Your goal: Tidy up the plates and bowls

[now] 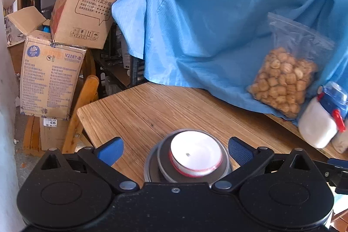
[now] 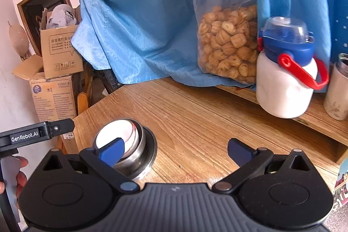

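A white bowl with a red rim (image 1: pixel 195 154) sits nested in a steel bowl (image 1: pixel 162 164), which rests on a steel plate (image 1: pixel 149 163) on the wooden table (image 1: pixel 141 110). My left gripper (image 1: pixel 175 150) is open, its blue fingers wide on either side of the stack and just above it. In the right wrist view the same stack (image 2: pixel 130 145) lies at the lower left, partly behind my left fingertip (image 2: pixel 112 151). My right gripper (image 2: pixel 175 151) is open and empty over bare table to the right of the stack.
A bag of biscuits (image 2: pixel 226 45) leans against blue cloth (image 2: pixel 141 14) at the back. A white bottle with a blue lid (image 2: pixel 285 71) and a jar (image 2: pixel 338 92) stand on a raised ledge at the right. Cardboard boxes (image 1: pixel 54 58) stand beyond the table's left edge.
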